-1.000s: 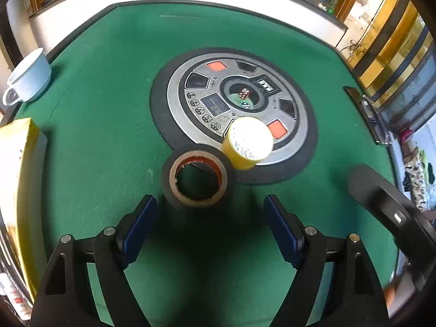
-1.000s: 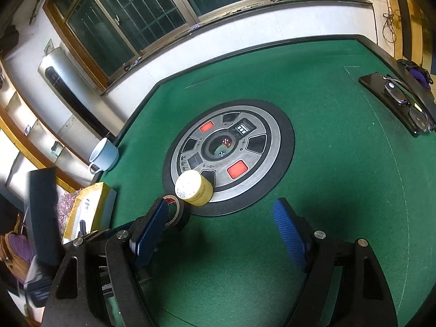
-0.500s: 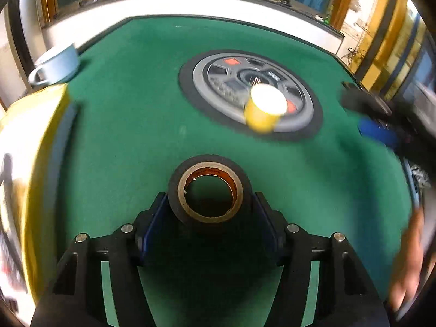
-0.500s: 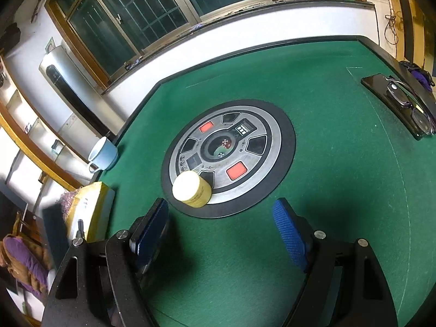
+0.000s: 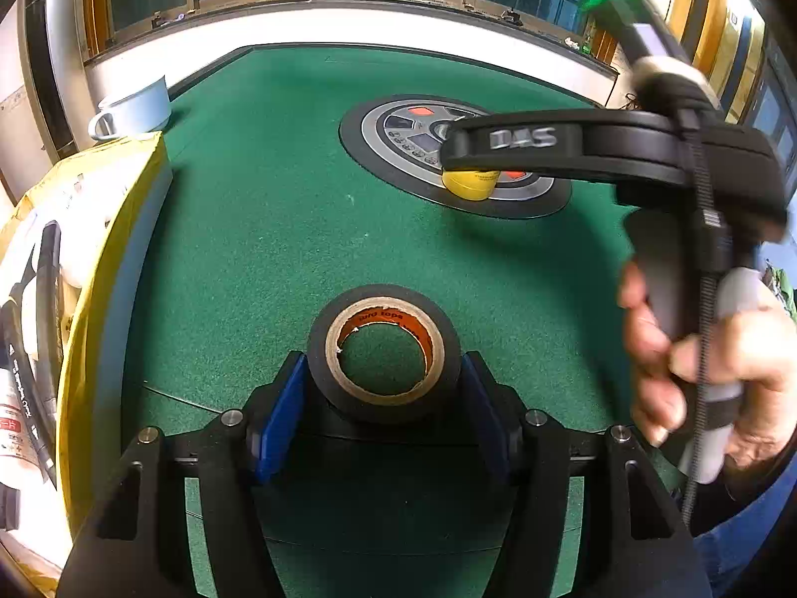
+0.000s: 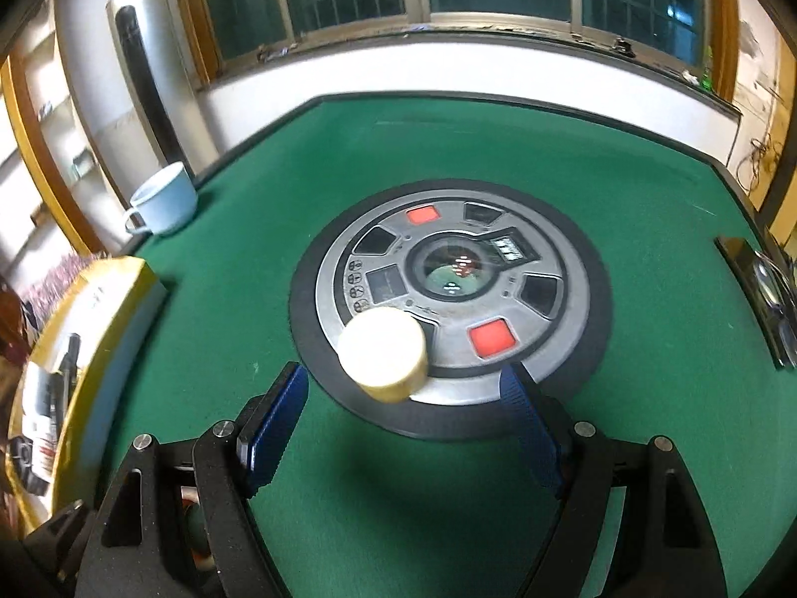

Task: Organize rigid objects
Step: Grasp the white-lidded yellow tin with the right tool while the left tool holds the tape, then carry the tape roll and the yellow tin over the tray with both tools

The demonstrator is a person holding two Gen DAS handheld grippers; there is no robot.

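Moved closer, right gripper (image 6: 401, 416) is held open toward yellow jar (image 6: 382, 360); black tape roll (image 5: 383, 353) is clamped by left gripper (image 5: 381, 416).

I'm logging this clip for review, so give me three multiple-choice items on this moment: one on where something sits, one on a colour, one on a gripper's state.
1. Where does the yellow cylinder stand?
A. on the round centre console
B. inside the mug
C. on the yellow box

2. What colour is the mug at the table's far left edge?
A. red
B. light blue
C. black

3. What is the left gripper doing?
A. open over bare felt
B. shut on the tape roll
C. shut on the mug

Answers:
1 A, since it stands on the console's grey ring just ahead of the open right gripper.
2 B, since the right wrist view shows it pale blue on the green table.
3 B, since both blue pads press the roll's black sides.
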